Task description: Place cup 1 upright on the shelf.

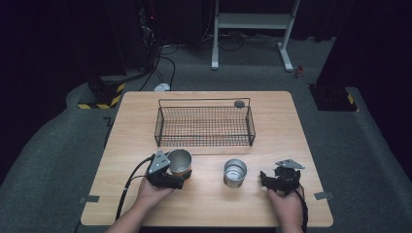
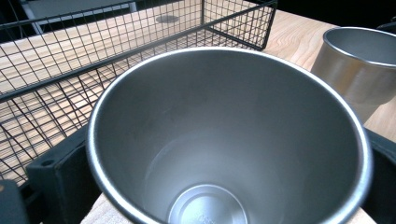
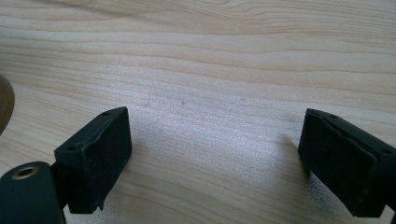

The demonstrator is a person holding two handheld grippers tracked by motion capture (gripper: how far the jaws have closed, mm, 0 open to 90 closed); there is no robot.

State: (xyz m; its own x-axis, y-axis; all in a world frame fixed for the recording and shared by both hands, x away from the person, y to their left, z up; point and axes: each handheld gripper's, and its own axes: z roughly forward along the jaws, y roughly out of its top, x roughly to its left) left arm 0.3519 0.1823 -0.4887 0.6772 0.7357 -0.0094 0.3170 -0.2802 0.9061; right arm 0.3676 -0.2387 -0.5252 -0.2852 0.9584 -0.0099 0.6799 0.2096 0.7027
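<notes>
My left gripper (image 1: 176,175) is at the front left of the table, shut on a steel cup (image 1: 180,161). In the left gripper view the cup (image 2: 224,140) is empty, with a black jaw pressed against each side. A second steel cup (image 1: 235,172) stands upright to its right, also seen in the left gripper view (image 2: 359,70). Right of that cup my right gripper (image 1: 272,180) is open. In the right gripper view its jaws (image 3: 215,154) are wide apart over bare wood, holding nothing.
A black wire basket (image 1: 158,126) sits empty at the middle back of the wooden table (image 1: 291,126), just beyond the cups. A small grey disc (image 1: 238,103) lies by its far right corner. A brownish curved edge (image 3: 4,107) shows at the left border of the right gripper view.
</notes>
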